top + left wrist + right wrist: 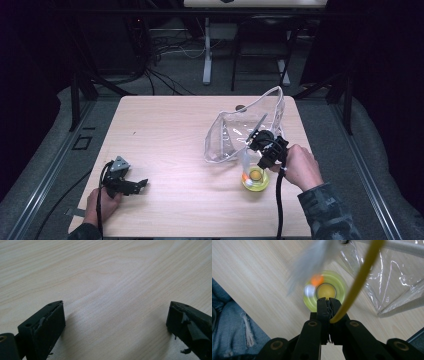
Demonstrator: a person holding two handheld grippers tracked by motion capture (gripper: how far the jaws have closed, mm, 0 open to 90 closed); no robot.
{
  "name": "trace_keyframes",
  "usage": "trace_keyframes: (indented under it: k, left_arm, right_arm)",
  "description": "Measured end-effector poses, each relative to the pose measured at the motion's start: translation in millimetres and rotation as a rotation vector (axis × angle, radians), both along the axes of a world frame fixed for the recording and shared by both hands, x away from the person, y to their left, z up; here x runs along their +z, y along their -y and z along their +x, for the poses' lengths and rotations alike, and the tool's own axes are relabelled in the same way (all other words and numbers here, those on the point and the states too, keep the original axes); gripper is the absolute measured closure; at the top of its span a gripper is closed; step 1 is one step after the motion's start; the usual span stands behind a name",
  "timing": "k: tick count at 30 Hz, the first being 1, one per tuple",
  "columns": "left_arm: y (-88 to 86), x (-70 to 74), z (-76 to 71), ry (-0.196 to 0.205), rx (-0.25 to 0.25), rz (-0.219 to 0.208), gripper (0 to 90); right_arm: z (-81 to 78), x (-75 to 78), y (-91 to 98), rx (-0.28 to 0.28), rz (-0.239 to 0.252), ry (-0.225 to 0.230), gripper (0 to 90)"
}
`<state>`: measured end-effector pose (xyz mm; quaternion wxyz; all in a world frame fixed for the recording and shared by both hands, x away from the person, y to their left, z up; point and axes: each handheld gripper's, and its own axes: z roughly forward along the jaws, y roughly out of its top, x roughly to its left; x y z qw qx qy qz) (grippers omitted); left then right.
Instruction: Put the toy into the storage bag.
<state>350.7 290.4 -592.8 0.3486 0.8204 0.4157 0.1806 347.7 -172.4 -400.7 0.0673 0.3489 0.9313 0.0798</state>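
Observation:
My right gripper (328,301) is shut on a thin yellow cord (362,275) that runs up and away from its pinched jaws. Straight below the jaws a round yellow-green dish-like thing (310,298) sits on the wooden table, with an orange bead (317,280) and a blurred white feathery piece (312,260) over it. In the high view the right gripper (264,161) hangs just above that yellow-green thing (255,180), beside a clear plastic bag (235,135). At the near left my left gripper (140,184) rests low, its jaws (116,312) wide apart over bare wood.
The clear bag (397,280) stands crumpled and open at the table's right half, reaching toward the far edge. Table legs, cables and a stand fill the dark floor beyond the table (165,130). A person's jeans-clad knee (234,322) lies past the near edge.

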Motion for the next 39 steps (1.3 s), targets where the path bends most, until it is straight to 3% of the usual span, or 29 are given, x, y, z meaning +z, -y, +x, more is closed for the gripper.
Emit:
trace_keyframes:
  k: [8,17,21,39]
  left_arm:
    - [-0.1,0.0,0.1,-0.001,-0.001,-0.001,2.3]
    - [0.0,0.0,0.0,-0.001,-0.001,-0.001,2.3]
    - [0.0,0.0,0.0,-0.001,-0.001,-0.001,2.3]
    - [0.0,0.0,0.0,-0.001,-0.001,-0.001,2.2]
  right_arm:
    - [-2.6,10.8,8.3,-0.017,0.052,0.008,87.3]
    - [-9.6,27.4,30.0,-0.048,0.056,0.006,87.2]
    - [-11.0,27.0,42.1,-0.080,0.079,-0.007,87.2]
    - [-14.2,21.4,92.8,-0.204,0.055,-0.037,86.9]
